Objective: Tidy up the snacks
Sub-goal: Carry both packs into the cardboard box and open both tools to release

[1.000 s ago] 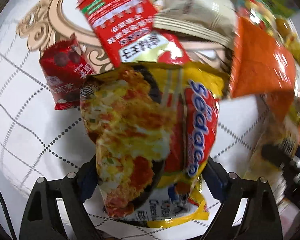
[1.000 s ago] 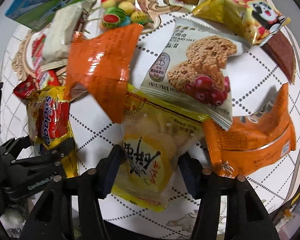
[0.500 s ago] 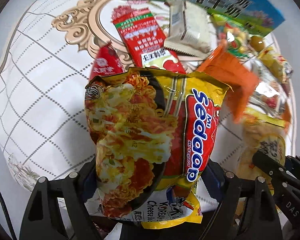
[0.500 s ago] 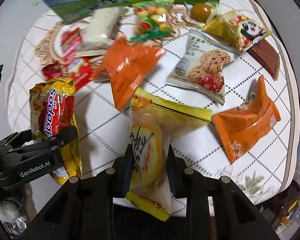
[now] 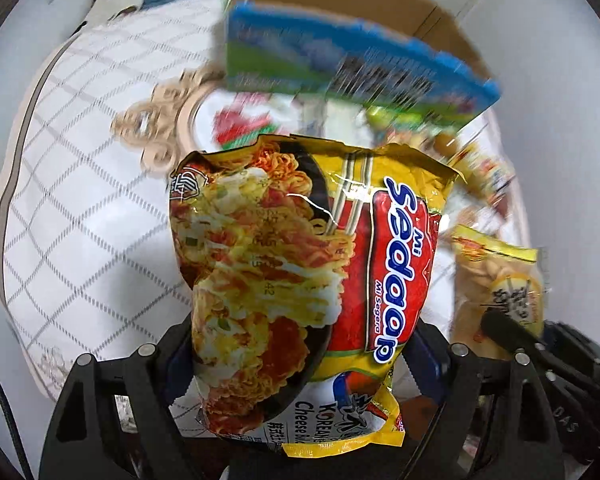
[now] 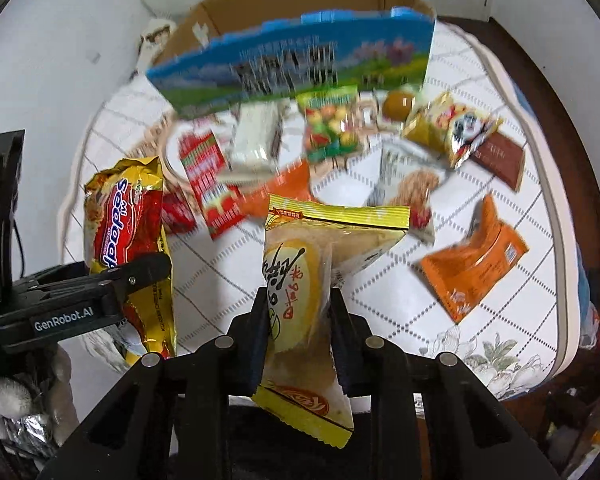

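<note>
Left gripper [image 5: 300, 360] clenched on Mi Sedaap noodle pack [image 5: 308, 272], held upright, centre frame, off the surface [image 5: 80, 220]. Right gripper [image 6: 300, 316] clenched on yellow pastry pack [image 6: 312, 280], bottom centre of right view, also lifted. Behind both, top of frame: open cardboard box [image 6: 300, 4] w/ blue-green printed side. Other snacks blurred, scattered on surface; orange packet [image 6: 476, 256] at right.

The noodle packet [image 5: 300, 280] bears "Mi Sedaap" in white on red, with "Mi Segera" beneath and "Korean" and "Cheese" near its lower seal. The black left gripper [image 6: 100, 292] carries "GenRobot.AI" in white. Print on the blue-green carton [image 6: 296, 68] is blurred beyond reading.
</note>
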Demonstrator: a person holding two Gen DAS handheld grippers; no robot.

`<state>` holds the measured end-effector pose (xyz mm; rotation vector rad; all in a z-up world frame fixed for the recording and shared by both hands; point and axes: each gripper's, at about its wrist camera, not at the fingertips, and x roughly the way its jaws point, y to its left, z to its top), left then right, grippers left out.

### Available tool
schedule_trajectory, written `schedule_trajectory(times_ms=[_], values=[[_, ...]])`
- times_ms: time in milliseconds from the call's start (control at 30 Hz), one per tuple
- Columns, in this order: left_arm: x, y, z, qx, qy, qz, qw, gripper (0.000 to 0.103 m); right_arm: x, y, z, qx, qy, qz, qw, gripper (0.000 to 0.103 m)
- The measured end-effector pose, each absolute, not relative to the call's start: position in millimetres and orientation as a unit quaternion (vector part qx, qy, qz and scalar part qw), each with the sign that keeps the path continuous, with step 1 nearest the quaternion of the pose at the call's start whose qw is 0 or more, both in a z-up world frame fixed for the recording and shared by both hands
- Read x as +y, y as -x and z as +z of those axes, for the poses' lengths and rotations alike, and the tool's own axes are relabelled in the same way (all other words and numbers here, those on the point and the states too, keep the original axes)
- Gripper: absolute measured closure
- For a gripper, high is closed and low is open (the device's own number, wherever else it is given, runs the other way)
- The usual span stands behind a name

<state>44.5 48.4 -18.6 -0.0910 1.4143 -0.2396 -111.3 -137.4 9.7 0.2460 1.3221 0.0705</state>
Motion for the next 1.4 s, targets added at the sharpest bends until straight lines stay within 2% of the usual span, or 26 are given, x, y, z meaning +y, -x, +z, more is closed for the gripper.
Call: schedule_trajectory(times_ms=[300, 400, 567, 700, 900, 1167, 1200, 1233, 1300, 1400], values=[[46, -146, 74, 0.591, 0.058, -0.137, 0.793, 0.016, -124, 21, 92, 0.515, -0.109, 0.052, 0.849, 0.074], [43, -196, 78, 0.59, 0.059, -0.119, 0.796, 0.016, -125, -21, 109, 0.483, -0.089, 0.062, 0.869, 0.074], [33, -278, 43, 0.615, 0.074, -0.093, 0.78, 0.016, -134, -100, 114, 0.458, -0.071, 0.09, 0.882, 0.074], [22, -338, -2, 0.638, 0.076, -0.069, 0.763, 0.016, -143, -160, 95, 0.459, -0.053, 0.109, 0.88, 0.074], [-11, -398, -77, 0.668, 0.06, -0.053, 0.74, 0.016, -168, -239, 37, 0.497, -0.056, 0.126, 0.857, 0.074], [-29, -432, -122, 0.688, 0.051, -0.034, 0.723, 0.015, -183, -300, -38, 0.551, -0.057, 0.136, 0.822, 0.073], [-30, -433, -129, 0.691, 0.047, -0.033, 0.72, 0.014, -186, -309, -51, 0.57, -0.06, 0.127, 0.81, 0.066], [-32, -434, -133, 0.695, 0.043, -0.028, 0.717, 0.013, -186, -312, -63, 0.589, -0.062, 0.118, 0.797, 0.039], [-34, -433, -140, 0.701, 0.043, -0.024, 0.712, 0.011, -191, -321, -78, 0.611, -0.071, 0.107, 0.781, 0.011], [-36, -427, -135, 0.693, 0.044, -0.024, 0.719, 0.011, -199, -324, -82, 0.611, -0.085, 0.096, 0.781, 0.011]])
